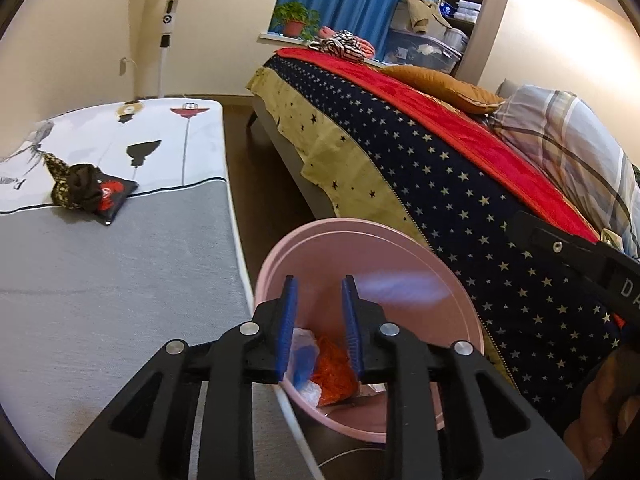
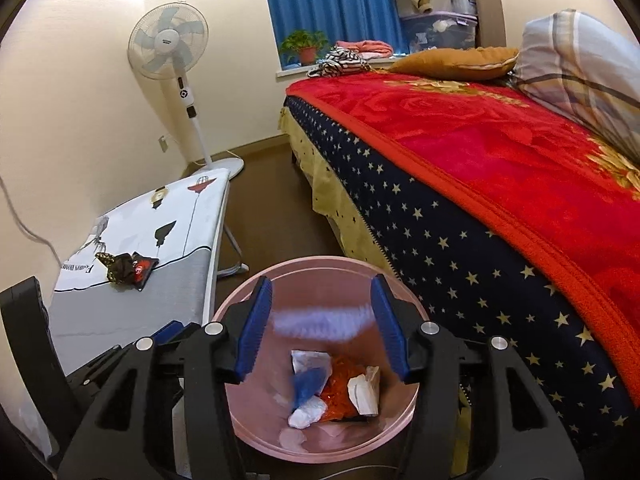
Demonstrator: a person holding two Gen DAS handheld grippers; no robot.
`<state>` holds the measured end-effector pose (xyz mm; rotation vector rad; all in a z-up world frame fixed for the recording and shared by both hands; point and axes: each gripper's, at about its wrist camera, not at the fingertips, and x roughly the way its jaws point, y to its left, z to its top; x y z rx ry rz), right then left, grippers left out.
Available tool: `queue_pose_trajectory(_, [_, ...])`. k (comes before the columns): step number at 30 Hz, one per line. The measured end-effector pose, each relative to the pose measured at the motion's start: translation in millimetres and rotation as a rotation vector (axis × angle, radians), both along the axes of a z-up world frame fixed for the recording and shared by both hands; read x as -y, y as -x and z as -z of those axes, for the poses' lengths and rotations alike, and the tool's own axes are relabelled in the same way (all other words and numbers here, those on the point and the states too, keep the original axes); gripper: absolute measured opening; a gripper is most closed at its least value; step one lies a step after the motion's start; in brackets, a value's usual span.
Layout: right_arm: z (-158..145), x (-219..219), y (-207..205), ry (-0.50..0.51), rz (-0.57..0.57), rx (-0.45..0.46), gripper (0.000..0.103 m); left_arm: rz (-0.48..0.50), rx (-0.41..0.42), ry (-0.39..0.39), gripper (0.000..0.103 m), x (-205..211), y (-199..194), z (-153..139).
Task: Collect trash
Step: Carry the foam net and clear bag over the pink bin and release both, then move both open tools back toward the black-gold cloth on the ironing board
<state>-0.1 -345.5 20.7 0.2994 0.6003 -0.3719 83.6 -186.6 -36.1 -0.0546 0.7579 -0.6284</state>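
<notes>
A pink bin [image 1: 460, 292] stands on the floor between the ironing board and the bed; it also shows in the right wrist view [image 2: 240, 300]. Inside lie an orange wrapper [image 2: 340, 396], white crumpled paper [image 2: 366, 394] and a blue-and-white piece [image 2: 308, 392], blurred as if moving. My right gripper [image 2: 320, 320] is open and empty, right above the bin. My left gripper [image 1: 318, 320] is open and empty over the bin's left rim. Dark crumpled wrappers [image 1: 90, 192] lie on the ironing board [image 1: 120, 272]; they also show in the right wrist view [image 2: 128, 268].
A bed with a red blanket [image 2: 500, 152] and star-patterned cover [image 1: 460, 184] runs along the right. A standing fan [image 2: 170, 46] is by the far wall. Pillows [image 2: 576, 60] lie at the bed's head. A potted plant [image 1: 296, 20] sits on the windowsill.
</notes>
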Motion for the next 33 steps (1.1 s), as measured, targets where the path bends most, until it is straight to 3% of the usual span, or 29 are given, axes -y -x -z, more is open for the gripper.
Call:
queue_pose_trajectory(24, [-6.4, -44.1, -15.9, 0.012, -0.155, 0.081, 0.048, -0.193, 0.083, 0.017, 0.021, -66.2, -10.6, -16.3])
queue_pose_trajectory(33, [1.5, -62.1, -38.8, -0.028, -0.236, 0.092, 0.023, -0.307, 0.088, 0.018, 0.021, -100.7, -24.5, -9.7])
